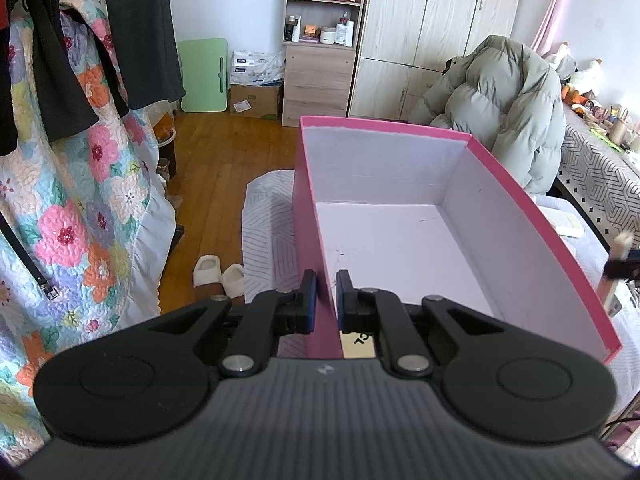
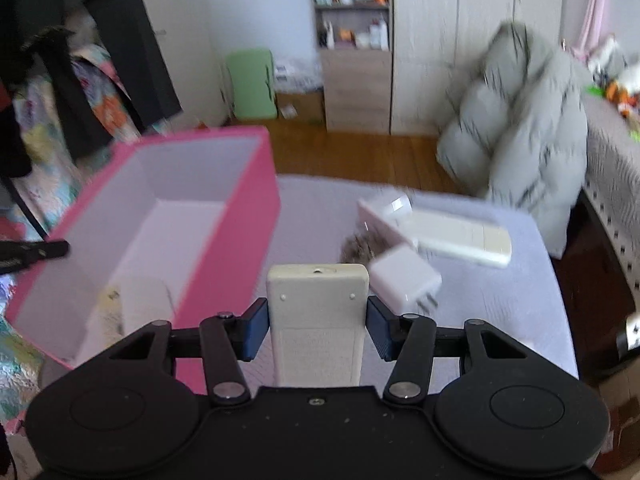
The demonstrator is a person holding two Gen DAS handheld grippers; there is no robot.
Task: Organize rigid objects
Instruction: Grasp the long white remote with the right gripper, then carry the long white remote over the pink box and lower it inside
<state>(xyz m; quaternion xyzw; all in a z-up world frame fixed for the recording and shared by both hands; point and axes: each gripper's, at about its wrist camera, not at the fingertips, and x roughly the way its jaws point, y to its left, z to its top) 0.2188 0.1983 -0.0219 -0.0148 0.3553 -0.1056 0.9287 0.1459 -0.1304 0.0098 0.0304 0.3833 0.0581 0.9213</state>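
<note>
Left hand-held gripper [image 1: 326, 296] is clamped on the near wall of the pink box [image 1: 516, 204], pads pinching the edge. Right hand-held gripper [image 2: 317, 322] grips a cream remote [image 2: 318, 312] back-side up, just right of the box. Beyond it on the surface [image 2: 500, 292]: white charger [image 2: 404, 276], then a second remote [image 2: 460, 240].

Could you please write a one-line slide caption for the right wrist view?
Right gripper holds a cream remote beside the open pink box, with a white charger on the table.
</note>
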